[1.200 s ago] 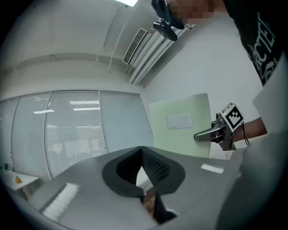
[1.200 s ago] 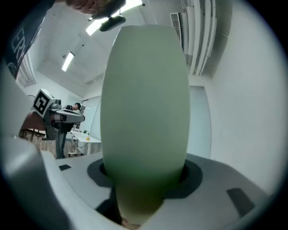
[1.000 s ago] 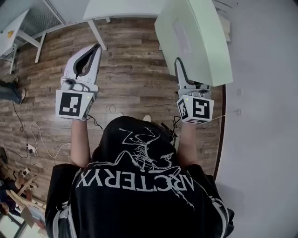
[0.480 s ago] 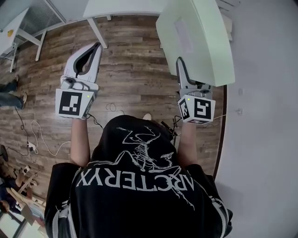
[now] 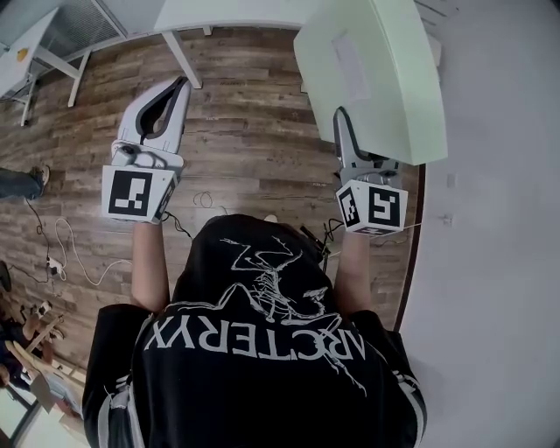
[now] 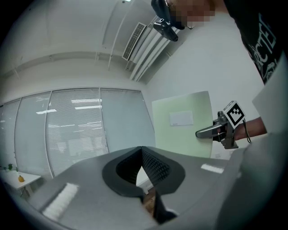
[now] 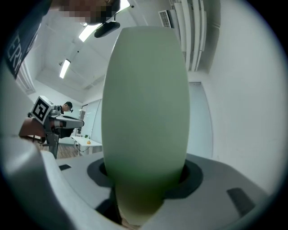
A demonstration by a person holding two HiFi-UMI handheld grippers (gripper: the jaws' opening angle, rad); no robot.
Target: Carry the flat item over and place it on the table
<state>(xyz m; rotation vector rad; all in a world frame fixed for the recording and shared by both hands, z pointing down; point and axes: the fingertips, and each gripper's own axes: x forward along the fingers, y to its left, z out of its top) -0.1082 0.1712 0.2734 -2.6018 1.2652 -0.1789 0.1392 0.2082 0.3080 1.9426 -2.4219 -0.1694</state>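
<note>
**A:** What is nearest to the camera?

**B:** The person's black shirt (image 5: 262,350) with a pale print. Two bare forearms go forward from it. Each hand holds one gripper, and both grippers point level, away from the body.

**A:** How do the jaws of the left gripper (image 5: 182,85) stand?

**B:** They are closed together. In the left gripper view the two tips meet and there is nothing between them. Only the oval gap behind the tips stays free.

**A:** And the right gripper (image 5: 346,122)?

**B:** Its jaws stand wide, but they are pressed on the flat panel (image 5: 376,70). In the right gripper view the pale green panel goes down between the two jaws and fills the middle of the picture. In the head view only one jaw shows, because the other is behind the panel.

**A:** Where is the panel exactly?

**B:** It is in the air at the person's right side. It stands on edge and is gripped at its near lower edge, close to the white wall (image 5: 490,219). A white rectangular label (image 5: 350,66) is on the face that looks toward the left gripper.

**A:** What lies below?

**B:** A wooden floor (image 5: 245,149), with thin cables (image 5: 52,261) on it at the left.

**A:** And farther away?

**B:** A white table (image 5: 227,13) stands beyond the grippers, at the top of the head view. The panel does not rest on it.
</note>
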